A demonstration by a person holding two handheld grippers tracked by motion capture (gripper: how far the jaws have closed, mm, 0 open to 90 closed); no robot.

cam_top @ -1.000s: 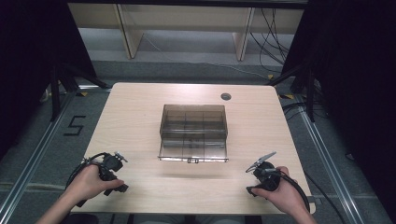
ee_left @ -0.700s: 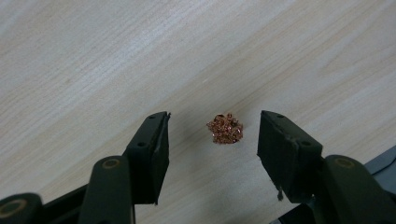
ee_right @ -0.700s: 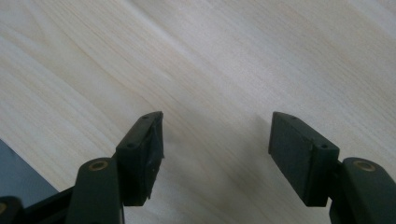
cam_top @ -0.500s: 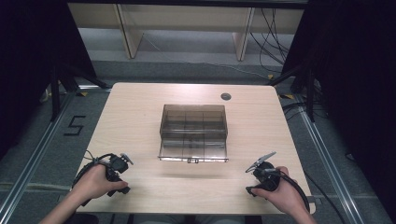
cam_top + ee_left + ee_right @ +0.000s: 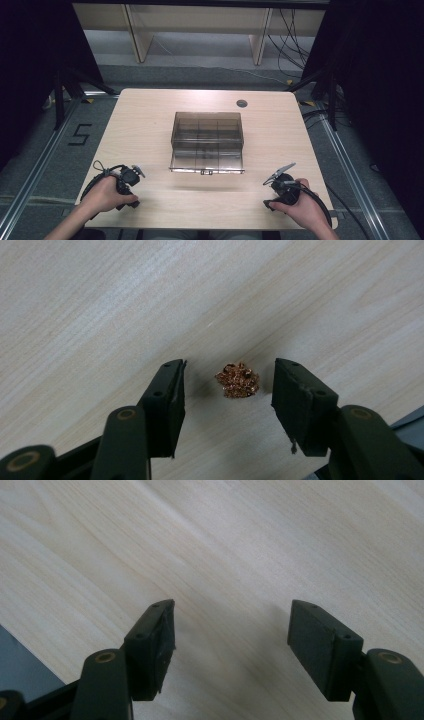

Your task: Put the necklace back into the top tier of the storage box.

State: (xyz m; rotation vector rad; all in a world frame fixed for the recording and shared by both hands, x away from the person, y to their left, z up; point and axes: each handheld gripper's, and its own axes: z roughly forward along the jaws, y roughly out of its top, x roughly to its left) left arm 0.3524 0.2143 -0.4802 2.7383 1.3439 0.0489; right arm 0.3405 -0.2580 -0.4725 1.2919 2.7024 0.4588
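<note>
**Now: left claw lined up on copper lump**

High view: my left claw [image 5: 131, 176] has slid a bit toward the near-left table [image 5: 150, 125] edge since a second ago; right claw [image 5: 280, 181] unchanged, near-right. Box [image 5: 207, 142] sits mid-table, untouched.

Left gripper view: jaws apart, copper lump [image 5: 237, 380] on the wood between them, not touched. The shift looks like lining up for a grab, I'd guess.

Right gripper view: jaws wide apart over bare wood, holding nothing.
</note>
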